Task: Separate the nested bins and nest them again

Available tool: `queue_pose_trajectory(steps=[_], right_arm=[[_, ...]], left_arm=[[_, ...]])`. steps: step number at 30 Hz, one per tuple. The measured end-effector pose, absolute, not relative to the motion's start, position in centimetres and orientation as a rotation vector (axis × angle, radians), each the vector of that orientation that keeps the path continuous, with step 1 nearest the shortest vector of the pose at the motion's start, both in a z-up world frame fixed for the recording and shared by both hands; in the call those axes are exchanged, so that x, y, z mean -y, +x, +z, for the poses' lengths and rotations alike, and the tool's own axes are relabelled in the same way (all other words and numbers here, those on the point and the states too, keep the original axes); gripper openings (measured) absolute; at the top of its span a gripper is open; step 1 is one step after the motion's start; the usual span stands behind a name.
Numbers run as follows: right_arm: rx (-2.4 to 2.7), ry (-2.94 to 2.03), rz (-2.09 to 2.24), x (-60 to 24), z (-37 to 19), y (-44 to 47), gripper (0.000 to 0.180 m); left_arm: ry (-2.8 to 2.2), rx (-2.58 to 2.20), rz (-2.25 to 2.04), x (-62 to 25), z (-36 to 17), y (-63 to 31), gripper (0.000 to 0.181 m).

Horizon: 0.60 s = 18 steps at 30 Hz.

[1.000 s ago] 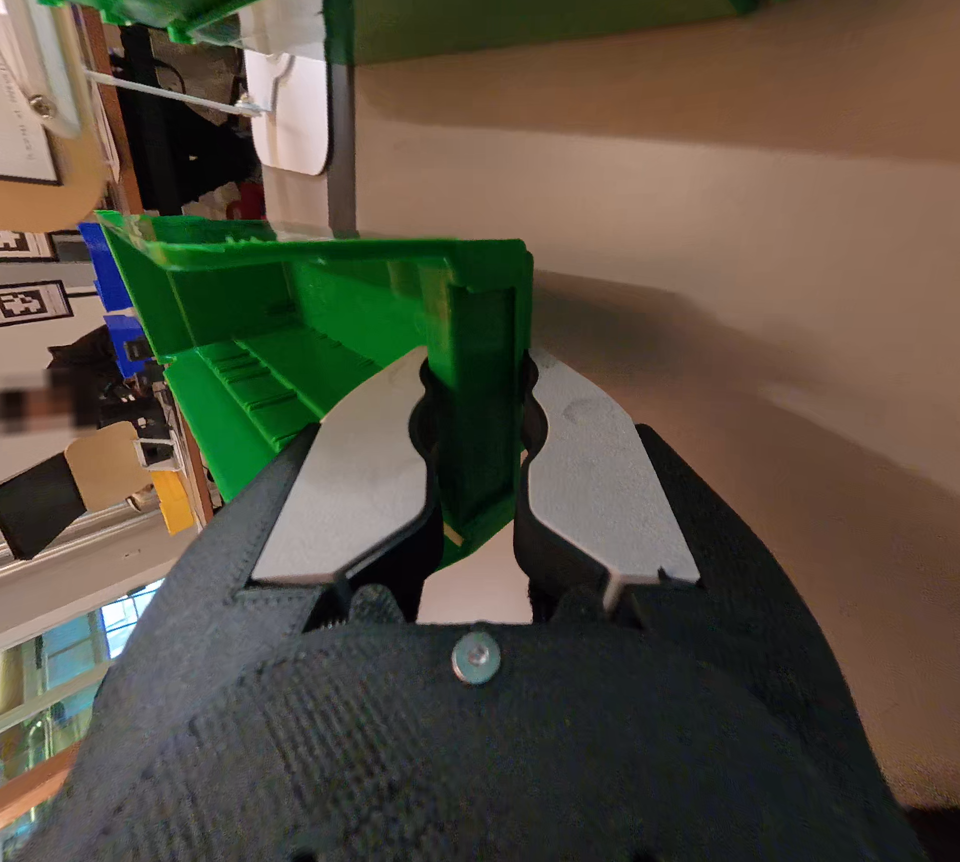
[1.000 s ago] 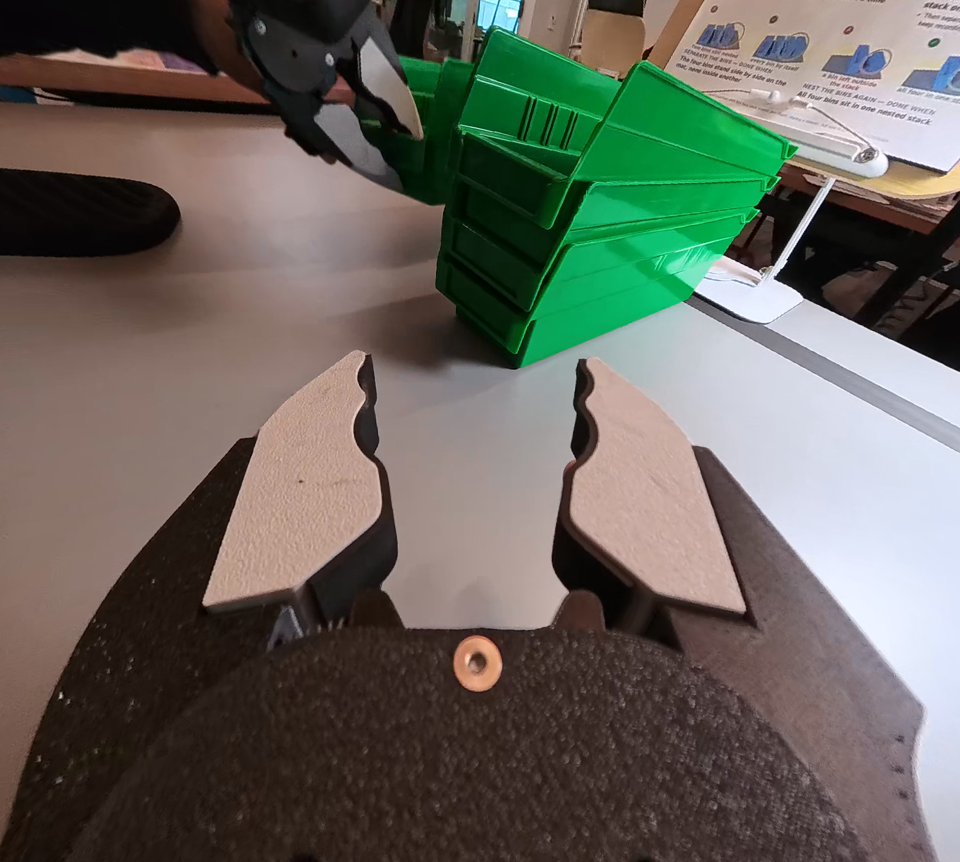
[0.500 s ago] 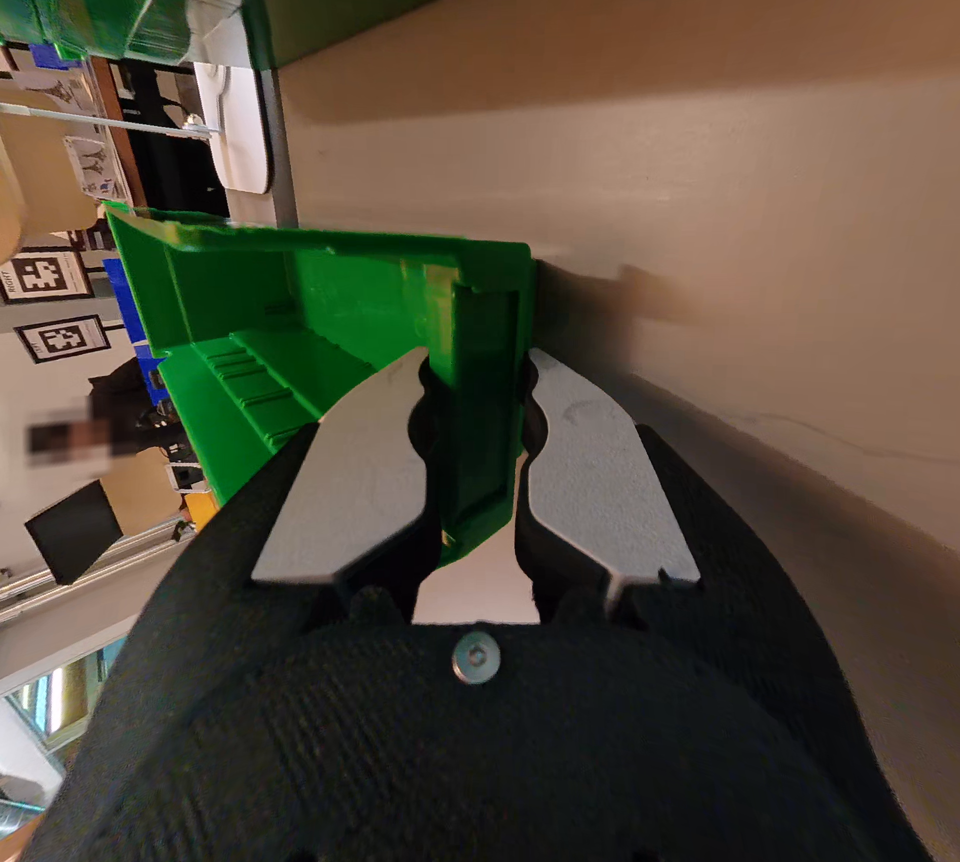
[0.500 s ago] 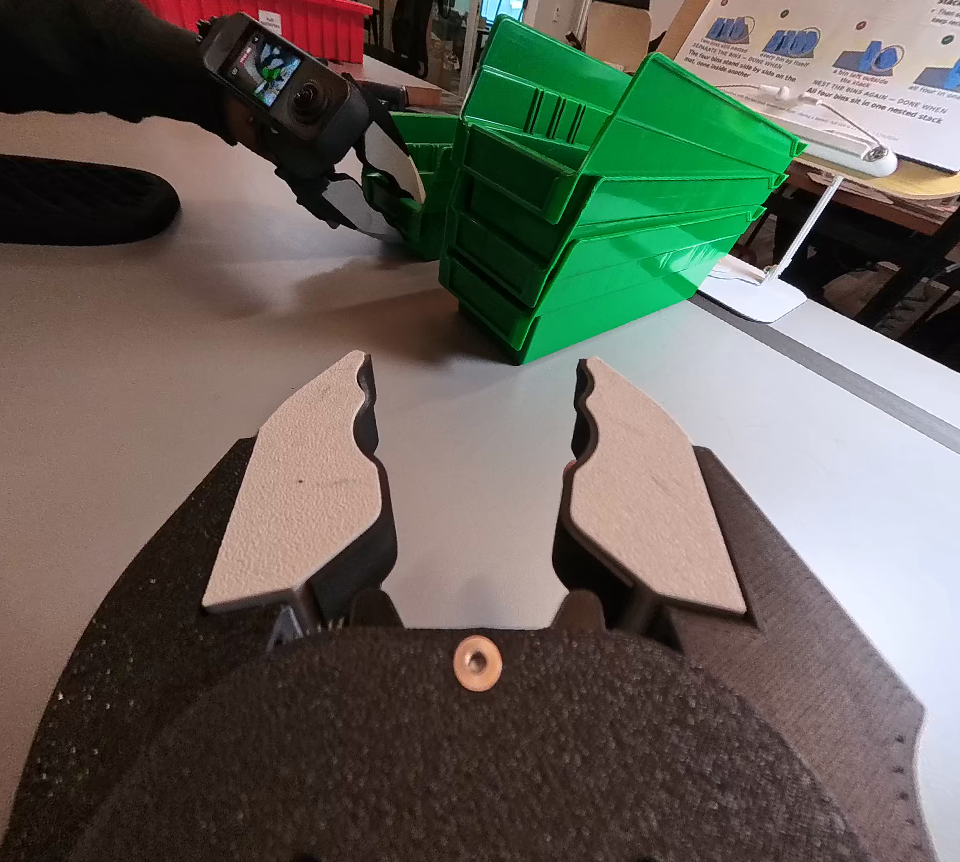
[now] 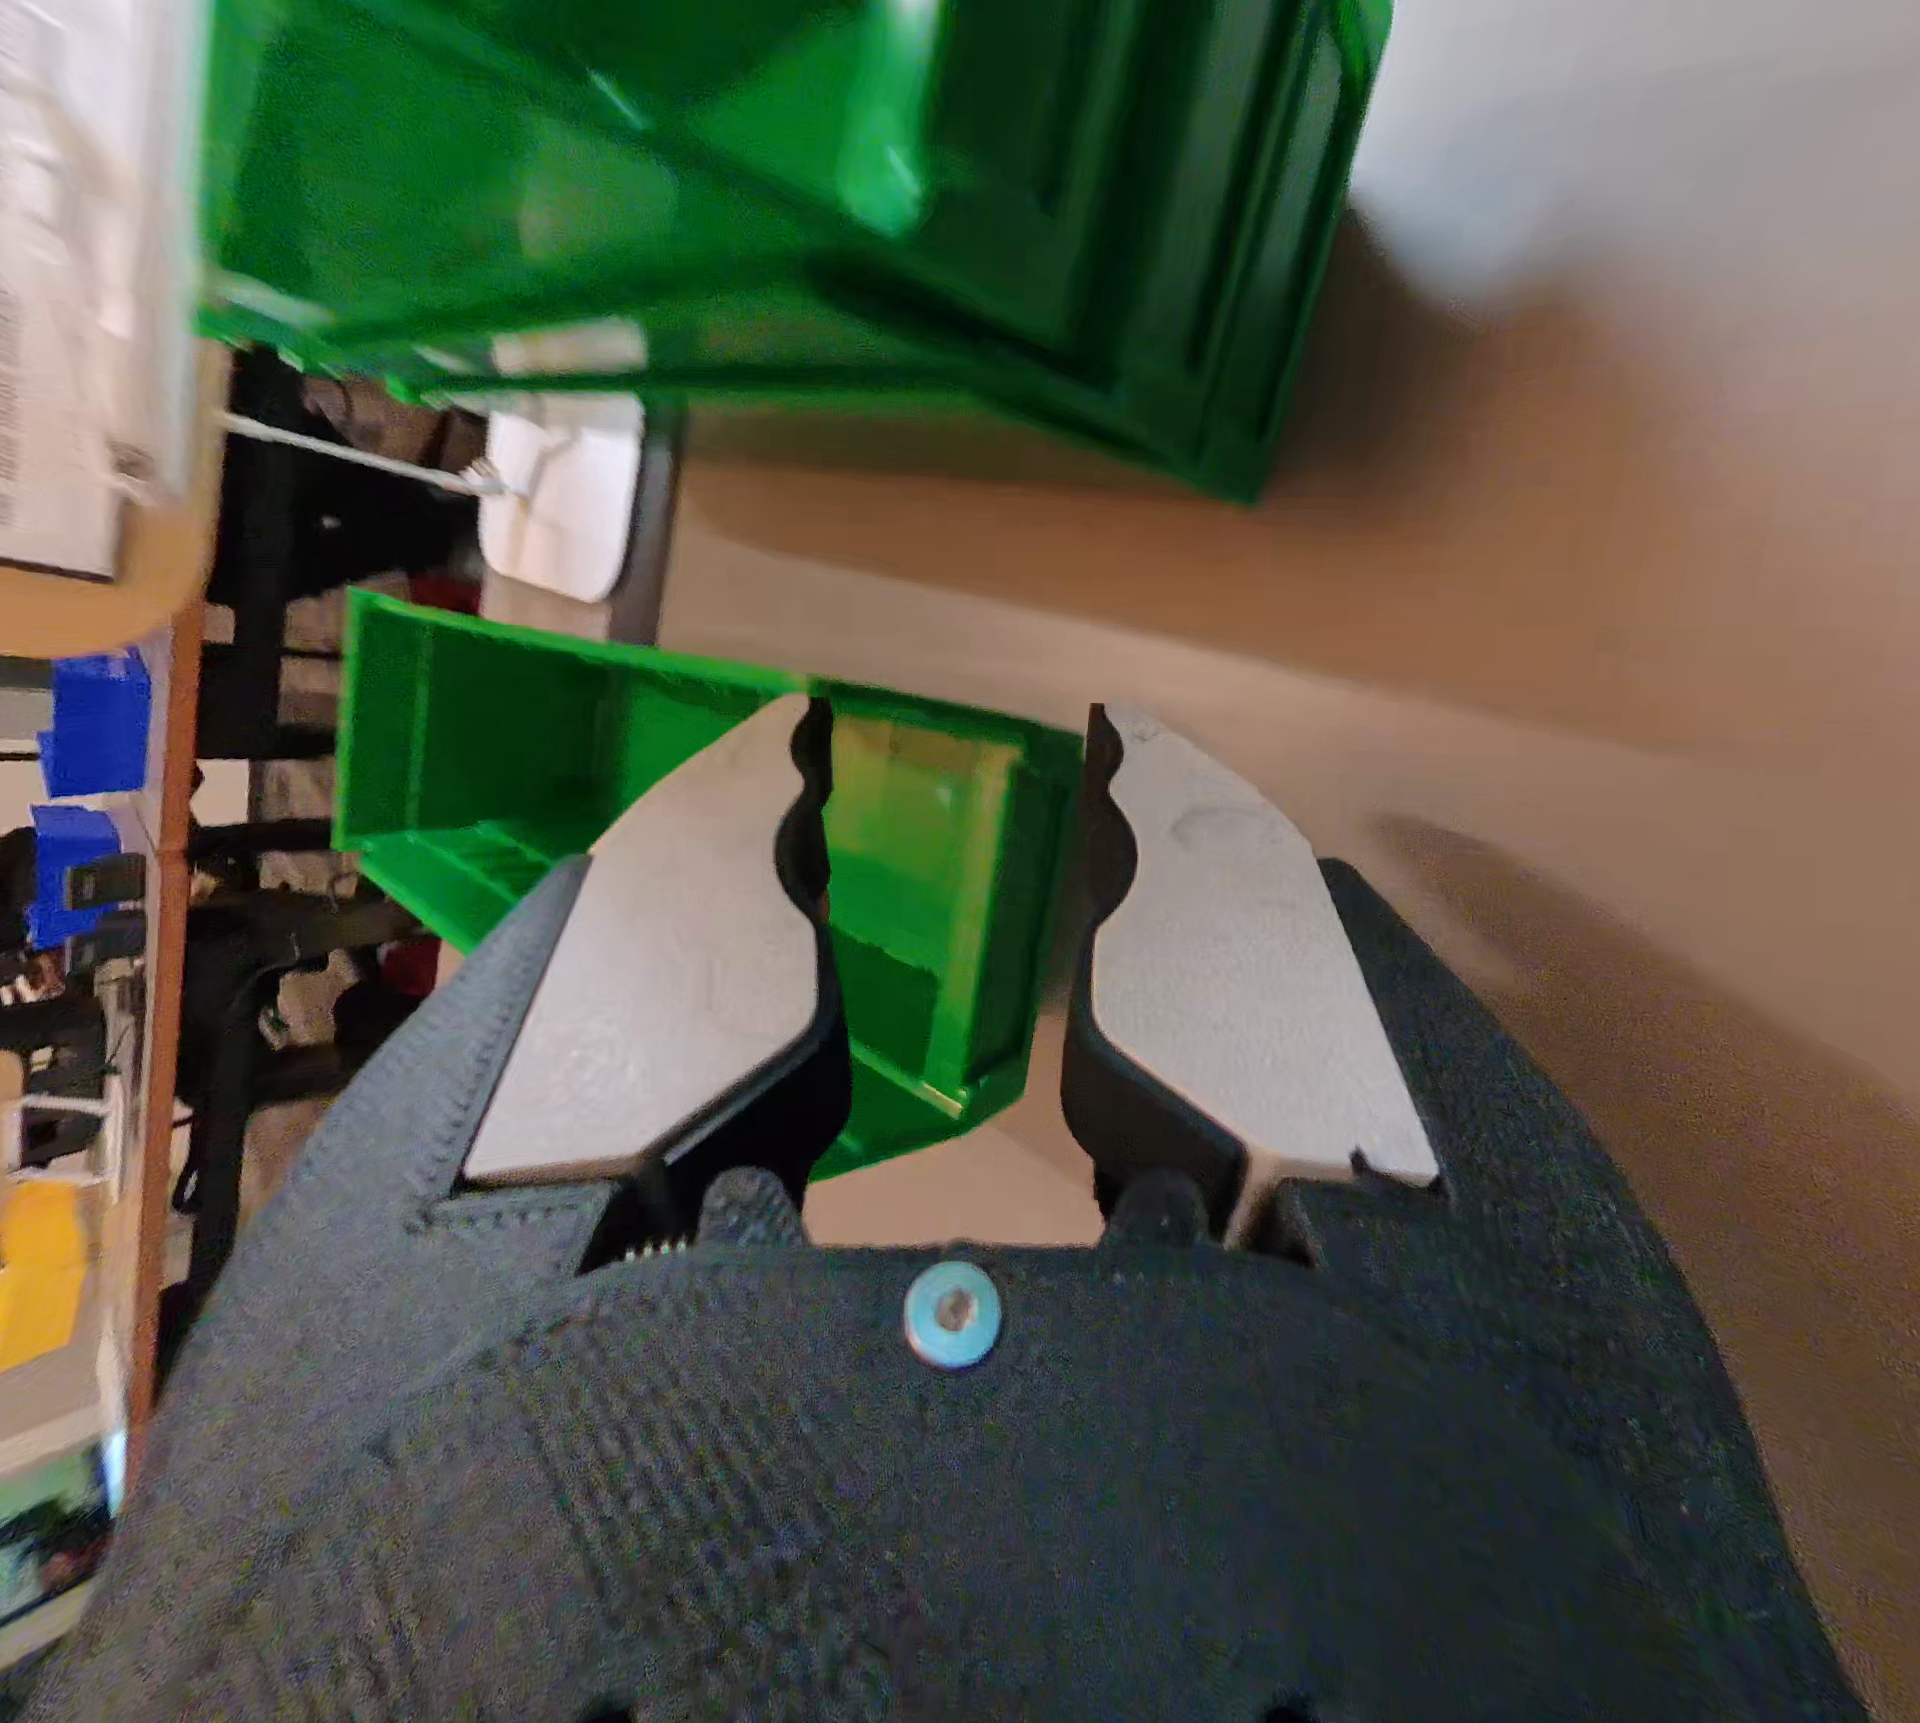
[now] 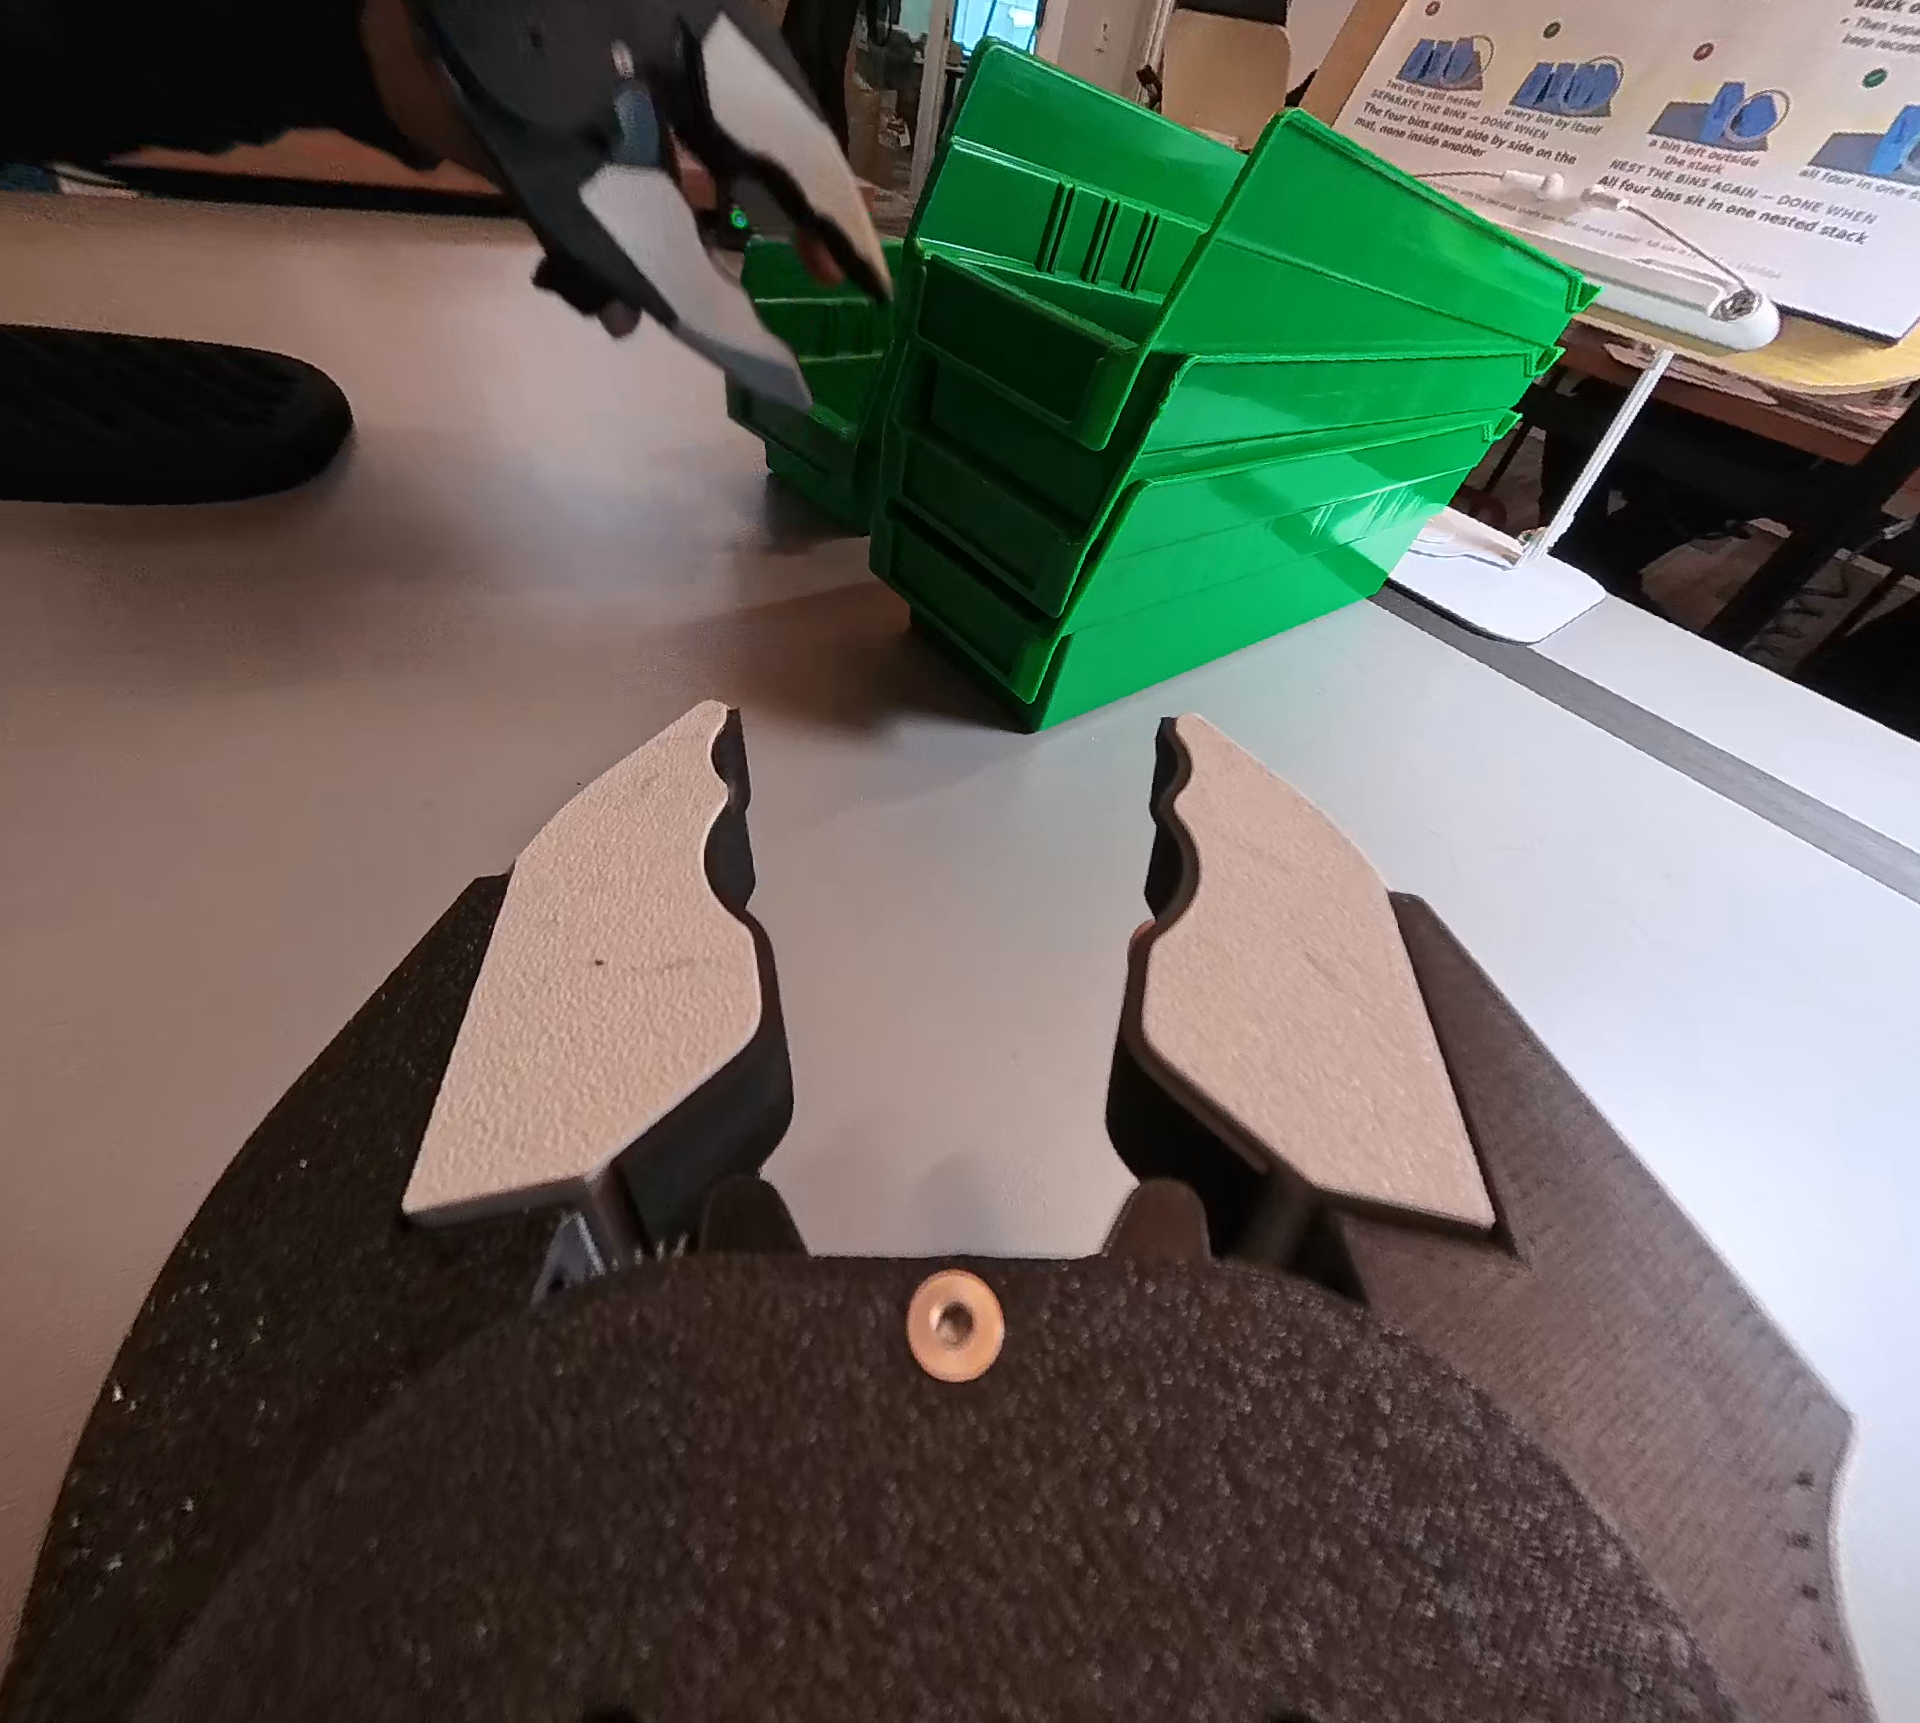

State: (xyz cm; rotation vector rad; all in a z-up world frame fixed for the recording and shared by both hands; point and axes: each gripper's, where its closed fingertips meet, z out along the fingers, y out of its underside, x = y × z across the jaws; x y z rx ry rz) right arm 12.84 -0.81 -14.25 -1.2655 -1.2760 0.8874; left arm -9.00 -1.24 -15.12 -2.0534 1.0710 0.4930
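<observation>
A stack of nested green bins (image 6: 1195, 447) stands tilted on the grey table (image 6: 312, 738); it fills the top of the left wrist view (image 5: 779, 115). A single green bin (image 5: 935, 894) rests on the table beside the stack, partly hidden behind it in the right wrist view (image 6: 821, 447). My left gripper (image 5: 951, 717) is open, its fingers on either side of this bin's end wall, with a gap on the right side. It shows blurred in the right wrist view (image 6: 844, 348). My right gripper (image 6: 948, 723) is open and empty, low over the table in front of the stack.
A black pad (image 6: 156, 416) lies at the table's left. A white lamp base (image 6: 1496, 582) and an instruction board (image 6: 1662, 63) stand behind the stack on the right. A dark strip (image 6: 1662, 738) runs along the table's right side.
My left gripper lowered the single bin to the table beside the stack, then opened and let go of its wall. My right gripper stayed open and barely moved.
</observation>
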Motion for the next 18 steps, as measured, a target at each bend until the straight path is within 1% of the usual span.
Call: queue_pose_trajectory(steps=[5, 8, 14, 18], right_arm=[[1.277, -1.267, 0.882, 0.8, -14.3, 12.8, 0.074], [1.277, -1.270, 0.881, 0.8, -14.4, 12.8, 0.074], [1.271, -1.268, 0.880, 0.7, -14.3, 12.9, 0.074], [1.249, -1.261, 0.890, 0.6, -13.8, 13.2, 0.074]], left_arm=[[-1.871, -0.996, 0.396, 1.0, -7.8, -4.9, 0.040], [-1.818, -1.046, 0.373, 0.9, -5.7, -2.1, 0.037], [-1.879, -1.197, 0.429, -1.4, -7.1, 1.0, 0.039], [-1.968, -1.234, 0.424, -2.8, -9.2, 1.3, 0.042]])
